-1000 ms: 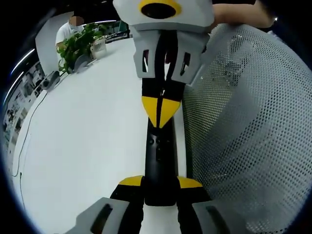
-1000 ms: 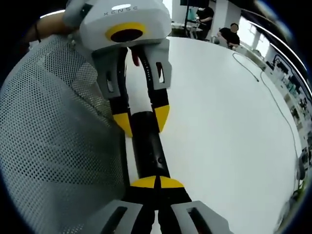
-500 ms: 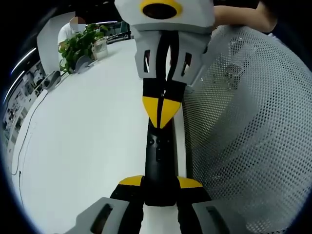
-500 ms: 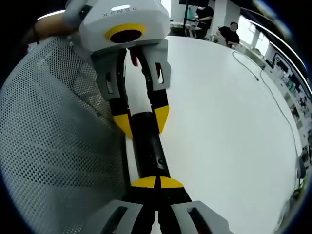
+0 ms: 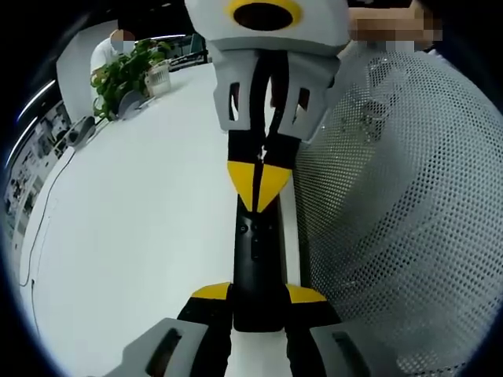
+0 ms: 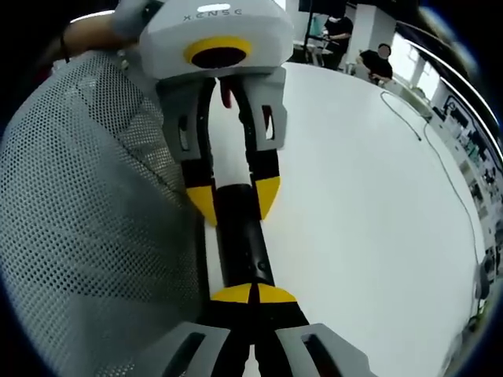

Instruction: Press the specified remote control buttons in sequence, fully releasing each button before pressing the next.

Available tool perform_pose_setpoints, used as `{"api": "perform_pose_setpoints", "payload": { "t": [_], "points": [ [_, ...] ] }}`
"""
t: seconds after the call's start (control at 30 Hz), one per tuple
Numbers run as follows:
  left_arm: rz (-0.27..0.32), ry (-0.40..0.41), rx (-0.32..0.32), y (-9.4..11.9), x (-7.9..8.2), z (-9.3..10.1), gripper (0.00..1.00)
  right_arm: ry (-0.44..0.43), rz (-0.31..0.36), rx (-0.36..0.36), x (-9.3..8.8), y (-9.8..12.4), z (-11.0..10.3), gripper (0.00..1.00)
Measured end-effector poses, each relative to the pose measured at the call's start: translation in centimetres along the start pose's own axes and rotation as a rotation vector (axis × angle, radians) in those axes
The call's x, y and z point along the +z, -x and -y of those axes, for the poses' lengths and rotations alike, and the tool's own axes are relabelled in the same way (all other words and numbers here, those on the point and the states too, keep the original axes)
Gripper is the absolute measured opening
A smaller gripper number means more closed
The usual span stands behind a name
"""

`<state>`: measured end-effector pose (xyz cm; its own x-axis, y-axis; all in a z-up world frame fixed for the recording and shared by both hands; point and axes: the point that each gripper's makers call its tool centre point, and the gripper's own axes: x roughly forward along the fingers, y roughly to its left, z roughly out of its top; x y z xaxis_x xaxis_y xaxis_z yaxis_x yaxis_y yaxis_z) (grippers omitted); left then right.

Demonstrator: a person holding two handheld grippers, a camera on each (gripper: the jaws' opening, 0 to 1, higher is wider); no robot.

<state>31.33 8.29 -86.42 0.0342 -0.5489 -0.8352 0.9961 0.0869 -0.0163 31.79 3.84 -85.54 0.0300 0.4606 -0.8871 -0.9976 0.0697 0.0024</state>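
A slim black remote lies lengthwise over the white table, with small buttons on its top face. My left gripper is shut on its near end, one yellow tip on each side. The right gripper comes in from the top of the left gripper view, shut, its joined yellow tips resting on the remote's upper face. In the right gripper view my right gripper has its tips together on the remote, and the left gripper clamps the far end.
A grey mesh surface stands close along one side of the remote, also in the right gripper view. A potted plant and a thin cable sit far off on the table. People are at the back.
The right gripper's shut tips have crept slightly along the remote toward the left gripper. The left gripper keeps its hold on the remote.
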Motion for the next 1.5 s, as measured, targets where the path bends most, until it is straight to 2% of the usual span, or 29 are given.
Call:
{"api": "perform_pose_setpoints", "payload": {
  "t": [0.17,0.2,0.37,0.47,0.6,0.67,0.9,1.07,1.27,1.5],
  "points": [
    [-0.006,-0.004,-0.002,0.01,-0.05,0.05,0.25,0.014,-0.01,-0.001,0.08,-0.1,-0.01,0.0],
    [-0.007,-0.005,-0.003,0.02,-0.07,0.06,0.25,0.073,-0.022,-0.01,0.11,-0.14,0.01,0.0],
    [-0.005,-0.005,-0.005,0.05,-0.13,0.12,0.25,0.032,-0.012,-0.006,0.14,-0.16,-0.01,0.0],
    [0.0,-0.003,-0.005,0.08,-0.16,0.14,0.25,-0.014,0.02,0.008,0.13,-0.05,0.02,0.0],
    [-0.004,0.001,-0.003,0.09,-0.18,0.16,0.24,0.012,-0.022,0.001,0.12,-0.04,-0.32,0.0],
    [-0.005,0.0,-0.002,0.11,-0.18,0.18,0.24,0.077,-0.053,-0.016,-0.06,0.0,-0.33,0.0],
    [0.004,0.0,-0.004,0.13,-0.18,0.14,0.24,0.062,-0.049,-0.012,0.01,-0.14,-0.23,0.0],
    [0.011,-0.003,-0.009,0.15,-0.13,0.09,0.24,0.118,-0.081,-0.028,0.03,-0.26,-0.29,0.0],
    [0.014,-0.007,-0.008,0.16,-0.09,0.06,0.25,0.069,-0.013,-0.006,-0.07,0.1,-0.07,0.0],
    [0.014,-0.011,-0.011,0.15,-0.09,0.06,0.25,0.077,-0.004,0.022,0.07,0.19,-0.54,0.0]
  ]
}}
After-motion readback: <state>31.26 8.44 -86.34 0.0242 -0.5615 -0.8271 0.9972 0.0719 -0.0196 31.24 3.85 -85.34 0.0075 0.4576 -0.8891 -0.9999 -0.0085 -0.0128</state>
